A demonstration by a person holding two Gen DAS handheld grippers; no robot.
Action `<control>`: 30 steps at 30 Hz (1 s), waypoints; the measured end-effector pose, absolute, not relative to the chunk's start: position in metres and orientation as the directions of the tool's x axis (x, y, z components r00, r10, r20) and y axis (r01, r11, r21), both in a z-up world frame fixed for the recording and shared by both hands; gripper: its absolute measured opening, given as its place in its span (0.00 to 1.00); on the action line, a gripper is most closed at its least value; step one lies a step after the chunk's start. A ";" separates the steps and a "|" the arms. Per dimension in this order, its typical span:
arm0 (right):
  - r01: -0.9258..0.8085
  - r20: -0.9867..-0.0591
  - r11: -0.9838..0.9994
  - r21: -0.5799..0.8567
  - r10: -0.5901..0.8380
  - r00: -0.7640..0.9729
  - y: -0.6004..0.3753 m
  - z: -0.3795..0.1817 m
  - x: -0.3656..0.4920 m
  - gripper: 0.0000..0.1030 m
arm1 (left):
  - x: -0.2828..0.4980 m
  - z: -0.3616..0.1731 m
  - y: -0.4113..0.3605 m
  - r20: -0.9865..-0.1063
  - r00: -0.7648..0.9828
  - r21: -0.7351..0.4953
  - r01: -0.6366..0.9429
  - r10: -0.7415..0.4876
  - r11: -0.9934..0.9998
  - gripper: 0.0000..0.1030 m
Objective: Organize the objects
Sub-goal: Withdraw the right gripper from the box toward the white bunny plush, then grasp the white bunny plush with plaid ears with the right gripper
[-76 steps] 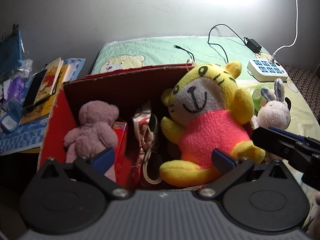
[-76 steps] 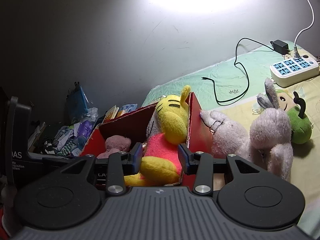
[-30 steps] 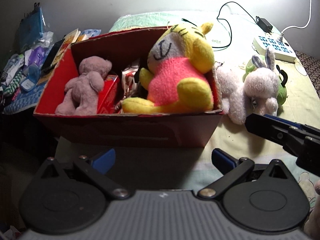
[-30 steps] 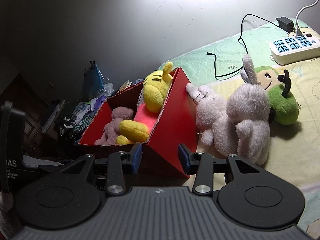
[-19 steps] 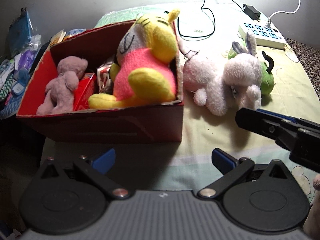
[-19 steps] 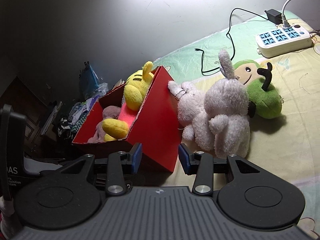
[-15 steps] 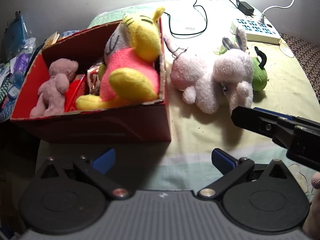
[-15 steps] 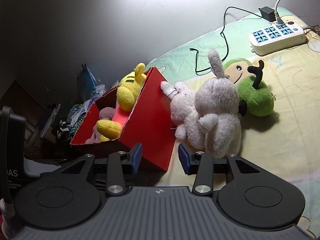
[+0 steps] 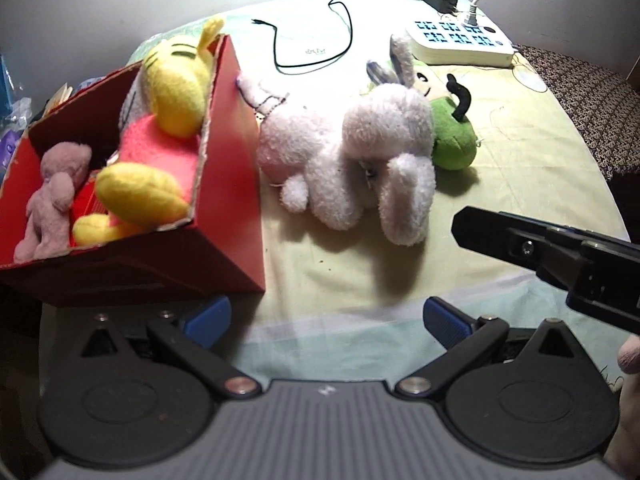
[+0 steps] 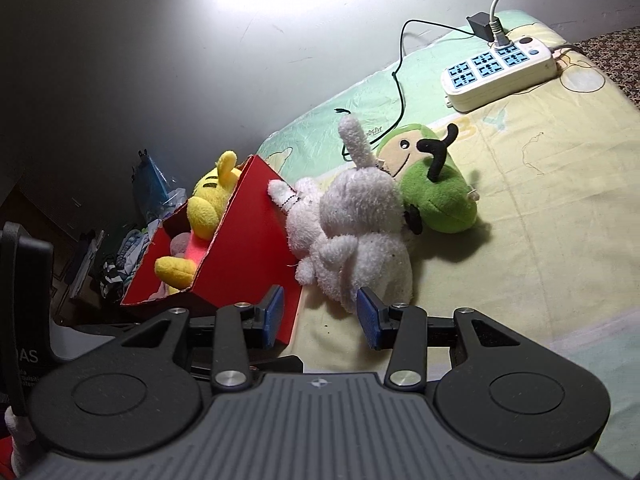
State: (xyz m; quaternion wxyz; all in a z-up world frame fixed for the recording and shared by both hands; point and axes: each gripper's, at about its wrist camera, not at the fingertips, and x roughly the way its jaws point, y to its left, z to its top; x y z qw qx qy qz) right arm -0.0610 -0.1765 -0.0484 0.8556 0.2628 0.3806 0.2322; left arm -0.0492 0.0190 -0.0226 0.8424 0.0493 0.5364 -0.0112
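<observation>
Bedding [image 9: 540, 152] carries all items. Left gripper [image 9: 326, 318] and right gripper [image 10: 320, 314] hover at lower frame, jaws apart, empty. White plush rabbit [image 9: 352, 160] lies centre, touching red box [image 9: 236, 200] at left; power strip [image 9: 460, 40] upper right.

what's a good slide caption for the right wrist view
Open right tongs near a white plush rabbit beside the red box.

The red box [image 9: 236, 216] is made of matt cardboard, its cut rim rough and pale. The white rabbit toy [image 9: 360, 160] is covered in fluffy, shaggy plush, and the yellow tiger toy [image 9: 176, 92] in a shorter fleecy pile. The bed sheet [image 10: 540, 184] is seen as smooth printed cloth. The power strip [image 10: 500, 68] is moulded in glossy plastic. The left tool [image 9: 326, 318] is built of matt black plastic with bright metal rivets.
</observation>
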 end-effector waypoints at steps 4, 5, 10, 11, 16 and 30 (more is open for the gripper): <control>-0.180 -0.532 0.759 0.626 0.585 0.612 -0.188 -0.050 -0.062 0.43 | -0.047 -0.025 0.008 -0.905 0.426 0.047 0.094 0.003 0.994 1.00; -0.177 -0.533 0.760 0.626 0.582 0.615 -0.190 -0.050 -0.062 0.43 | -0.047 -0.025 0.006 -0.904 0.428 0.039 0.101 -0.008 0.994 1.00; -0.159 -0.535 0.762 0.628 0.571 0.623 -0.202 -0.052 -0.061 0.43 | -0.045 -0.026 -0.006 -0.893 0.445 0.000 0.149 -0.067 0.989 1.00; -0.155 -0.535 0.761 0.630 0.570 0.623 -0.204 -0.053 -0.061 0.43 | -0.045 -0.026 -0.007 -0.890 0.449 -0.006 0.156 -0.076 0.988 1.00; -0.134 -0.534 0.749 0.649 0.574 0.621 -0.214 -0.057 -0.054 0.44 | -0.036 -0.023 -0.011 -0.870 0.482 -0.022 0.167 -0.101 0.986 1.00; -0.222 -0.515 0.732 0.644 0.629 0.582 -0.191 -0.050 0.002 0.56 | -0.027 -0.039 0.000 -0.843 0.519 -0.058 0.175 -0.142 0.983 0.99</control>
